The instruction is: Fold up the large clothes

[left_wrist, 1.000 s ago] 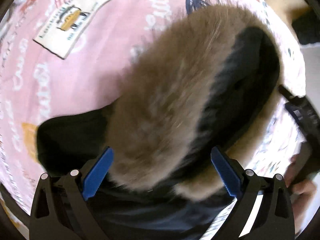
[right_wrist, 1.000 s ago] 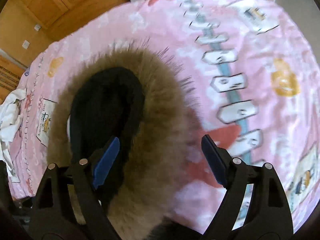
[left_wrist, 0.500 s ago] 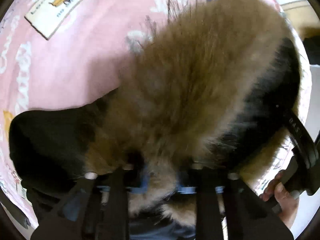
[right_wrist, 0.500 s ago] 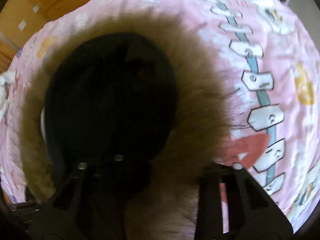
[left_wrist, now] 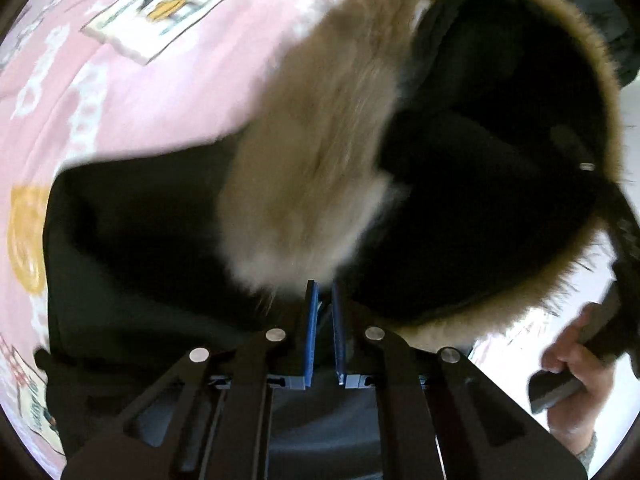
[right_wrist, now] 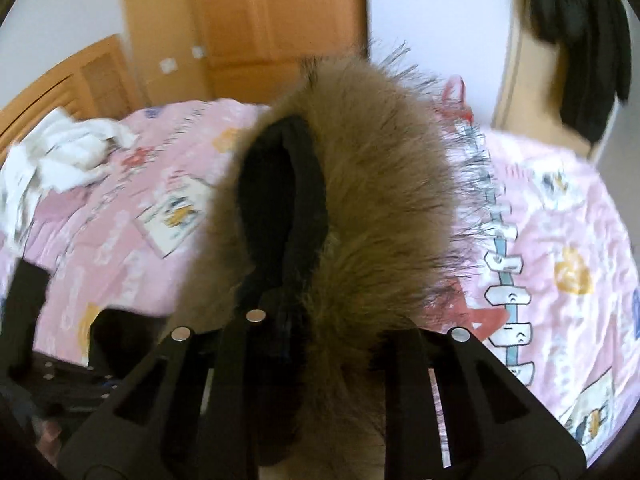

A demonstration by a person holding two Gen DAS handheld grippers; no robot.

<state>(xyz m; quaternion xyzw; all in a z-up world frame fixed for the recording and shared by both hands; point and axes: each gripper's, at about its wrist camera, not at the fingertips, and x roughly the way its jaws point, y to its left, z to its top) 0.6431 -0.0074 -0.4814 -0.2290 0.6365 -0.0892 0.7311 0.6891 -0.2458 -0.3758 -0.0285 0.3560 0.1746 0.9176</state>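
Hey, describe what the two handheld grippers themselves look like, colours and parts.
Both are matte black linkage frames with triangular cut-outs and round silver pivot pins. The left gripper shows flat blue pads on grey mounts. On the right gripper the pads are hidden. A bare right hand shows, no sleeve visible.

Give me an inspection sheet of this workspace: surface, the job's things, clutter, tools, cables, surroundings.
Surface: pink printed bedsheet covering the bed.
Job's things: black coat with a brown fur-trimmed hood; the hood is raised off the sheet, and the dark body spreads below it.
Clutter: crumpled white cloth at the bed's far left.
Tools: left tool has its blue pads nearly together, at the fur's lower edge; whether it grips the cloth is unclear. Right tool has fur and hood edge between its fingers; the fingertips are buried.
Cables: nothing seen.
Surroundings: orange wooden door, white wall, dark garment hanging at the upper right.
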